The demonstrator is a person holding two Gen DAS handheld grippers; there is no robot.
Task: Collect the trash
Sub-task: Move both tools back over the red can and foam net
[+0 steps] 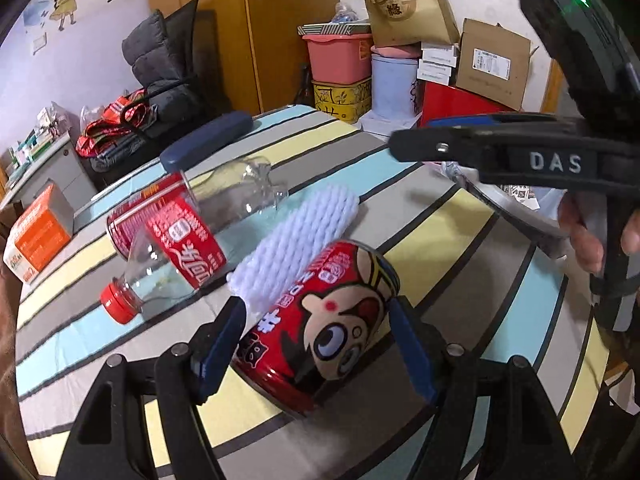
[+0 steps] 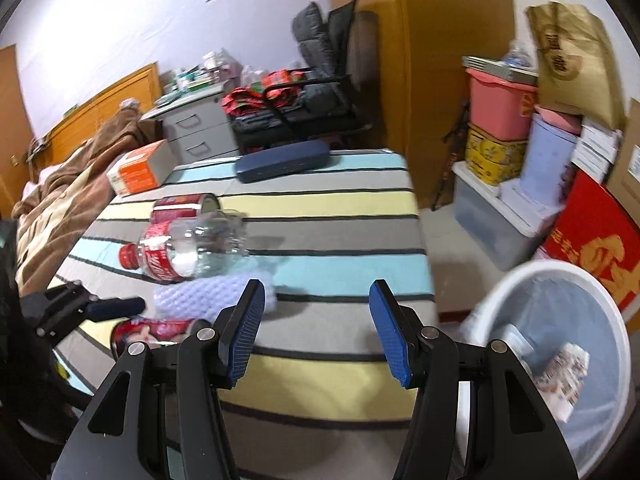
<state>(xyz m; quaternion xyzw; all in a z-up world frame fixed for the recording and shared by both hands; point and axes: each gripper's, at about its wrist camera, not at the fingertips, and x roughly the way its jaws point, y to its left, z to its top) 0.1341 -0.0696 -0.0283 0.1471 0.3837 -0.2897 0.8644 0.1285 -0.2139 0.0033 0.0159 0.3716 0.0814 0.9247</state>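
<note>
The left gripper has its blue pads on either side of a red cartoon-face can that lies on its side on the striped bedcover; the pads look pressed to the can's sides, grasping it. The can's long axis runs from 7 o'clock to 1 o'clock in the left wrist view, its far rim pointing to 1 o'clock. At 11 o'clock from it lies a white foam net sleeve, on much the same diagonal. Beyond that, a clear cola bottle lies with its red cap toward 7 o'clock, beside a second red can. The right gripper hangs above the bedcover, fingers spread wide and holding nothing. A white trash bin stands at 3 o'clock from it.
</note>
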